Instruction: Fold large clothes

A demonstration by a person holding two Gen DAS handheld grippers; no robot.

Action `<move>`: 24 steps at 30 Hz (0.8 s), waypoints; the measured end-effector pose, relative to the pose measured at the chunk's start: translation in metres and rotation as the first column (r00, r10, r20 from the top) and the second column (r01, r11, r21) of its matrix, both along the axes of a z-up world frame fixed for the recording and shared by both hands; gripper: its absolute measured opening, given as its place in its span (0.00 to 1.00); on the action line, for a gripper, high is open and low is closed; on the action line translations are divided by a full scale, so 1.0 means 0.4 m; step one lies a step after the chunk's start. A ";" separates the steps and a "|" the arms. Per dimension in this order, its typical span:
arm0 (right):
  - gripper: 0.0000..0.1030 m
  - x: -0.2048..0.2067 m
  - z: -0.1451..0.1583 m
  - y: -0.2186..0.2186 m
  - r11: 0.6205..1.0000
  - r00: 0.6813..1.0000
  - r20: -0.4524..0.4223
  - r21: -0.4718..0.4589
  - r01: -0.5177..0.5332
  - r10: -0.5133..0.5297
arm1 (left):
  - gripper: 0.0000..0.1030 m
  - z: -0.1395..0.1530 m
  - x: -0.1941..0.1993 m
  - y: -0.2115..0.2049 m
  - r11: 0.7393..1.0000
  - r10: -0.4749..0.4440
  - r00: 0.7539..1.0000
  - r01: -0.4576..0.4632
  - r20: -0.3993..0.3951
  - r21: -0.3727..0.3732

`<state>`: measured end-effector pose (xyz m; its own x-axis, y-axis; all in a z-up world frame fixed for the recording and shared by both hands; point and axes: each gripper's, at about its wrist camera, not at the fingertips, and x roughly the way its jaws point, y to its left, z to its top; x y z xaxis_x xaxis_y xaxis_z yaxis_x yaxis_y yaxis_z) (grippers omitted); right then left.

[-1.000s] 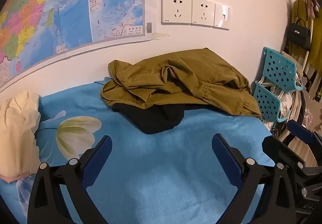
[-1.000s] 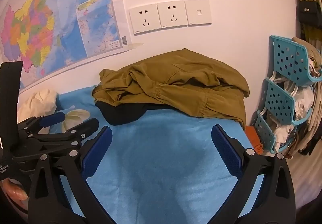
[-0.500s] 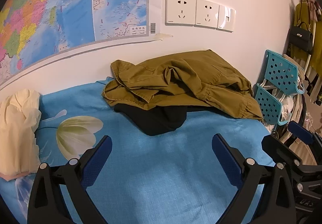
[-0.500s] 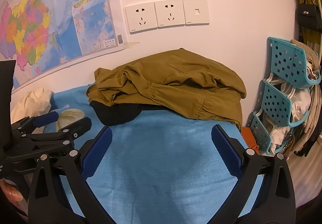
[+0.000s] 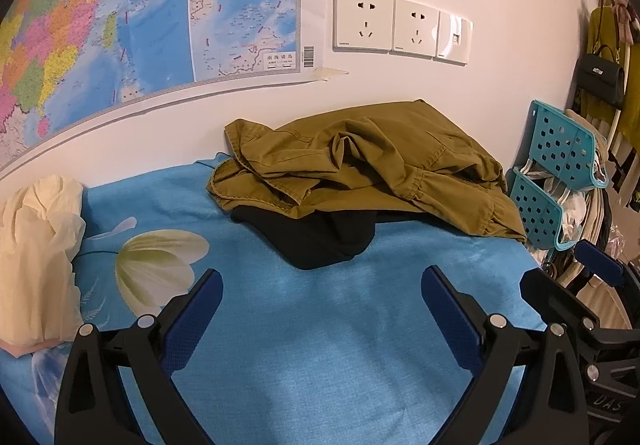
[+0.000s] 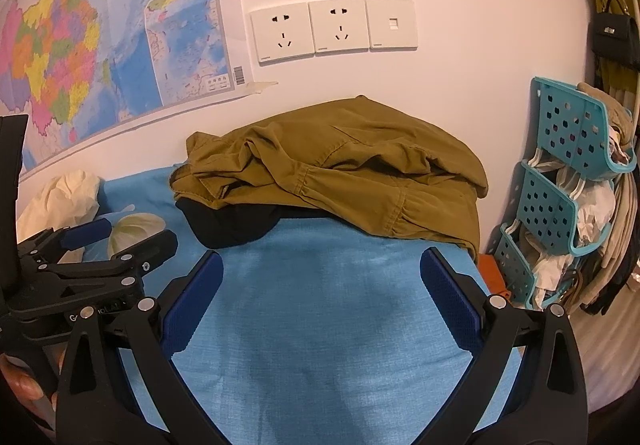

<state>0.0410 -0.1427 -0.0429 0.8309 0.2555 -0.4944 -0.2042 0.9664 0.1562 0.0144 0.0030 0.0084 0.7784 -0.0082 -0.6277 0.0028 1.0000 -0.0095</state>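
Presently both grippers — left [image 5: 322,293] and right [image 6: 322,275] — hover over the near part of the bed [image 5: 320,345], jaws spread wide, holding nothing. Farther on, the olive jacket [image 5: 360,169] lies crumpled at the bed's far edge against the wall, partly covering a black garment [image 5: 320,241].

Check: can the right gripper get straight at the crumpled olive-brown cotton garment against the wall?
Probably yes. The right gripper is open, and only bare blue bedsheet lies between it and the olive-brown garment, which tops the pile.
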 end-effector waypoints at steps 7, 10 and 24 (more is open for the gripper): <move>0.95 0.002 0.005 0.004 1.000 1.000 0.001 -0.008 -0.002 0.002 | 0.93 0.001 -0.002 0.002 1.000 0.002 1.000 -0.002 0.004 -0.003; 0.95 0.002 0.006 0.007 1.000 1.000 0.002 -0.009 -0.005 0.005 | 0.93 0.002 -0.001 0.004 1.000 0.002 1.000 -0.002 0.002 -0.002; 0.95 0.009 0.011 0.018 1.000 1.000 0.003 -0.015 -0.013 0.013 | 0.93 0.005 -0.002 0.004 1.000 0.006 1.000 -0.006 0.004 0.002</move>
